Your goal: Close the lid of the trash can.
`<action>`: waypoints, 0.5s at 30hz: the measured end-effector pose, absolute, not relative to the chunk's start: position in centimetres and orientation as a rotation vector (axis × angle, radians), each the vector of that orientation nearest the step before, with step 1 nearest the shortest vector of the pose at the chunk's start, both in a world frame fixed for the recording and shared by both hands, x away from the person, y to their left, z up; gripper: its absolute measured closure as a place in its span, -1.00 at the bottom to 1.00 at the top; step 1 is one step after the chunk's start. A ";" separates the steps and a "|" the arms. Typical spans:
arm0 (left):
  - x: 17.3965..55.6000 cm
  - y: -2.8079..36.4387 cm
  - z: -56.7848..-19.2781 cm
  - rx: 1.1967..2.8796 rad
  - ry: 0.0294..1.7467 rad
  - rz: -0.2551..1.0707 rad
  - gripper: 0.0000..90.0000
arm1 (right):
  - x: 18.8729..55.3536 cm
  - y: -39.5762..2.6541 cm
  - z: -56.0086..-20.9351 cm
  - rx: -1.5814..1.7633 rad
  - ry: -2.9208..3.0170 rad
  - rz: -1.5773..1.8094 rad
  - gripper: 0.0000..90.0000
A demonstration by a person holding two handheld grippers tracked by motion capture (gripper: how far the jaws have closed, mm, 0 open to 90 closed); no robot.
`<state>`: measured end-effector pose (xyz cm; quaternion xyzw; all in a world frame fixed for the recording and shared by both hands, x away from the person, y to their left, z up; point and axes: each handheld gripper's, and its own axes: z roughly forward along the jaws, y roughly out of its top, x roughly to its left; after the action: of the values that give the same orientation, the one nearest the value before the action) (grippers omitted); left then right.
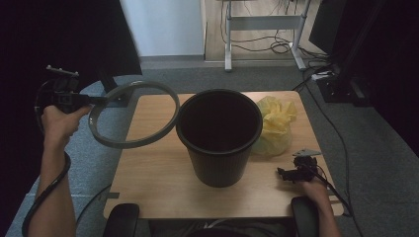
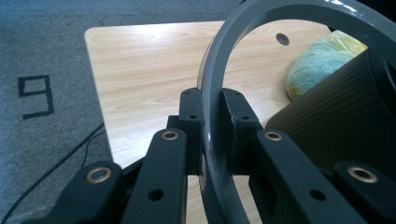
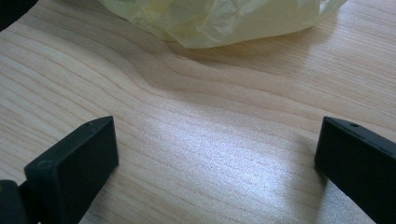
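Gripping the grey ring (image 1: 133,114) by its rim, the left tongs (image 1: 101,100) are clamped narrow on it, a pad pressed to each face of the band, as the left gripper view shows close up (image 2: 212,116). The ring hangs in the air over the table's (image 1: 158,173) far left corner, tilted, its far side just beside the rim of the black bin (image 1: 219,136), which stands at the table's middle. Over on the near right edge, the right tongs (image 1: 289,174) rest low, spread wide with nothing between them; the right gripper view has bare wood between the two black pads (image 3: 74,158). A crumpled yellow bag (image 1: 274,126) lies by the far right edge, against the bin. On the grey carpet (image 2: 42,56) left of the table a dark printed mark (image 2: 36,96) reads like a 9 or a 6.
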<state>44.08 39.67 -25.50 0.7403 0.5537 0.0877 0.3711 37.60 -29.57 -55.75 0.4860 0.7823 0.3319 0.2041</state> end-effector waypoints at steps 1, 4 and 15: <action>44.2 39.3 -25.5 1.905 1.413 0.224 0.77 | 37.6 -29.6 -55.7 1.356 2.182 0.925 -1.00; 44.7 38.1 -25.3 1.925 1.390 0.221 0.77 | 37.6 -29.6 -55.7 1.356 2.182 0.925 -1.00; 46.0 33.6 -25.0 1.987 1.307 0.205 0.77 | 37.6 -29.6 -55.7 1.356 2.182 0.926 -1.00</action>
<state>46.01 33.57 -25.04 0.7739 0.5090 0.0800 0.3682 37.60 -29.57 -55.75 0.4861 0.7823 0.3319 0.2041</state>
